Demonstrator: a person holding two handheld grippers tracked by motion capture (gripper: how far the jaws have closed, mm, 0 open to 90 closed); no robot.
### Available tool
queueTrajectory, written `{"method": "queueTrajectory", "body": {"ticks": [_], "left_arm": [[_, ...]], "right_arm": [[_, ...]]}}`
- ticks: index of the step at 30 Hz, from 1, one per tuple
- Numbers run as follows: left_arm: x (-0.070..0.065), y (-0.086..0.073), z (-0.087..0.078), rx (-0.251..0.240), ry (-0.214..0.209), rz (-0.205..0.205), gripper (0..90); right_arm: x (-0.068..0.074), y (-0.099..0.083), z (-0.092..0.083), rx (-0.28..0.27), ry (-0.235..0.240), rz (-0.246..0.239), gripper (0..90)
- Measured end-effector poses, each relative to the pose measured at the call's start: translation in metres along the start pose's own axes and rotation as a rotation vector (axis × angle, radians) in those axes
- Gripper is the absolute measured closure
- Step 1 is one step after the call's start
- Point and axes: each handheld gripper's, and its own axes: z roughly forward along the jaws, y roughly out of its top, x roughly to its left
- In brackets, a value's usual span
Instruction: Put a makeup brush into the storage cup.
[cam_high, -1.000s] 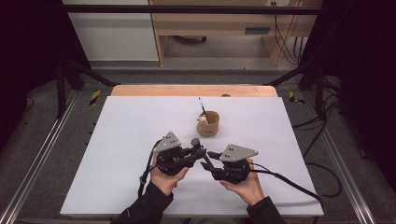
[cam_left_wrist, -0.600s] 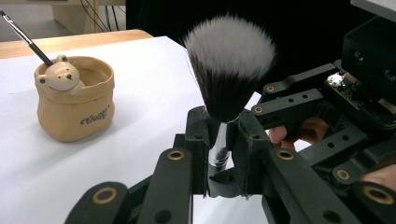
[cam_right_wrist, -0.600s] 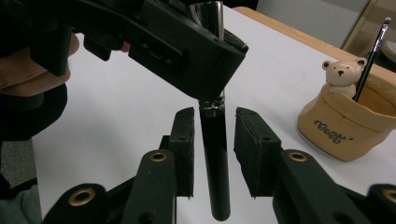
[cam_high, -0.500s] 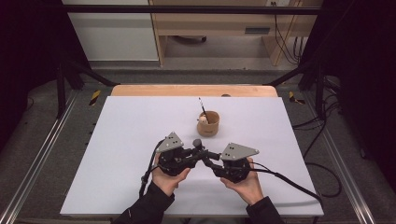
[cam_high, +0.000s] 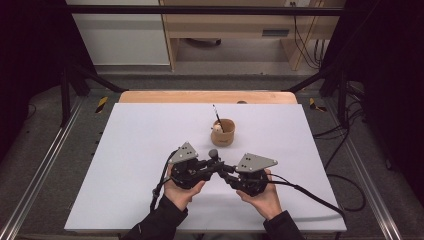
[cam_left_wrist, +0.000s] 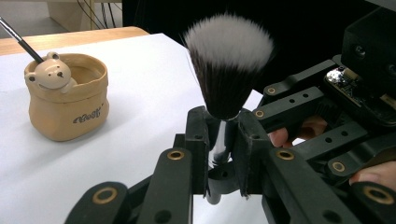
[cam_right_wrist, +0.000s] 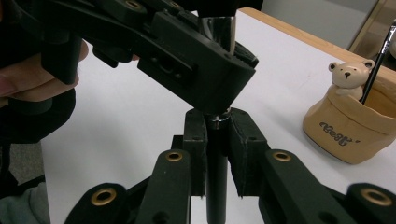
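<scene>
Your left gripper (cam_left_wrist: 218, 140) clamps the makeup brush (cam_left_wrist: 227, 70) on its silver ferrule, bristles upright, above the white table (cam_high: 125, 150). Your right gripper (cam_right_wrist: 217, 135) has just been closing – its jaws now pinch the brush's black handle below. The bear-faced pot (cam_high: 223, 132) stands near, just beyond both grippers.

Pot (cam_left_wrist: 65, 105) has one small dark script word on its front, also seen in right gripper view (cam_right_wrist: 339, 132); too stylised to read. No other text.
</scene>
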Motion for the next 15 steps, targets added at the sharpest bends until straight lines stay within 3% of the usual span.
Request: {"method": "queueTrajectory", "body": {"ticks": [9,15], "left_arm": [[0.0003,0.0003,-0.0013,-0.012,-0.008,0.017,75.7],[0.0032,0.0026,-0.0083,-0.022,-0.007,0.032,63.3]], "right_arm": [[0.0,0.0004,-0.0014,-0.004,0.009,-0.001,79.2],[-0.0013,-0.0003,-0.0007,0.006,-0.004,0.003,79.2]]}}
